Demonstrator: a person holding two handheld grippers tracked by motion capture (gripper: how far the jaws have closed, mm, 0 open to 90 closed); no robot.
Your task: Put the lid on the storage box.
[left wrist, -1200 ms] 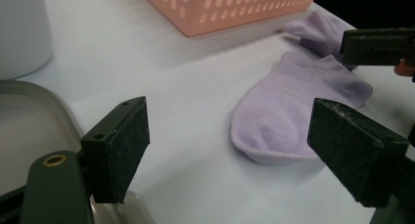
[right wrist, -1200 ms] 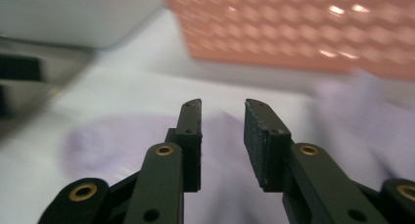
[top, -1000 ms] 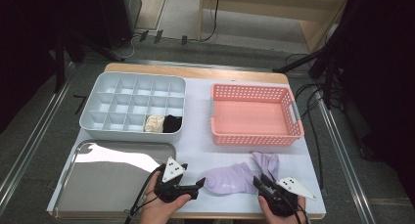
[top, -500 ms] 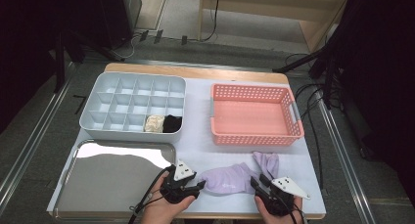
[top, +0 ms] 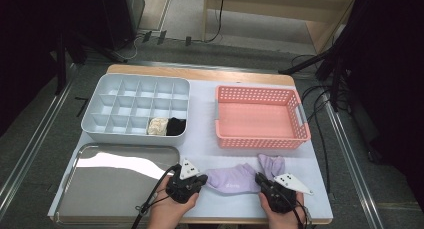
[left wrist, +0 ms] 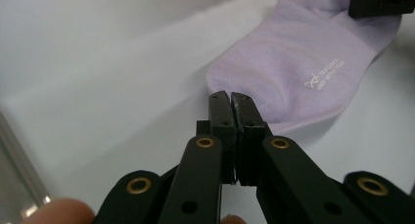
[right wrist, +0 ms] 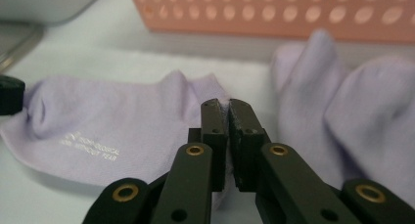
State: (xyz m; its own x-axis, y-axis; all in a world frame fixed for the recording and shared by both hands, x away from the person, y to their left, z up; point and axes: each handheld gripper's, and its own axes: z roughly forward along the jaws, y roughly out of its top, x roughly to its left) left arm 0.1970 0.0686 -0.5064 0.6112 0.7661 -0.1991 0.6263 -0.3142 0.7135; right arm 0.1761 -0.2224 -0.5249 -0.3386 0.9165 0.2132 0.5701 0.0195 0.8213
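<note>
Jaws on both grippers have just been closing, and each pair now pinches an end of the sock (top: 231,179): a second ago the left gripper (top: 200,181) stood beside the sock's left end and the right gripper (top: 260,179) hovered at its other end; both now sit lower and tighter against the fabric, which has barely shifted. In the left gripper view the black jaws meet on the rounded edge of the sock (left wrist: 293,72); in the right gripper view they clamp a raised fold of the sock (right wrist: 122,121). The sock lies flat along the near edge of the table (top: 202,139), a pale sheet with a wooden far rim, between the two hands and just in front of the basket (top: 260,116). A grey divided organizer (top: 136,106) sits at the far left, with a cream bundle (top: 158,126) and a black bundle (top: 175,126) in neighbouring front cells; a shiny steel tray (top: 115,181) fills the near left. Beyond the table are grey floor, cables and dark stands. The sock is lilac, ankle-cut, with small white lettering on its side; a second lilac piece (top: 271,164) lies bunched just beside its right end.
</note>
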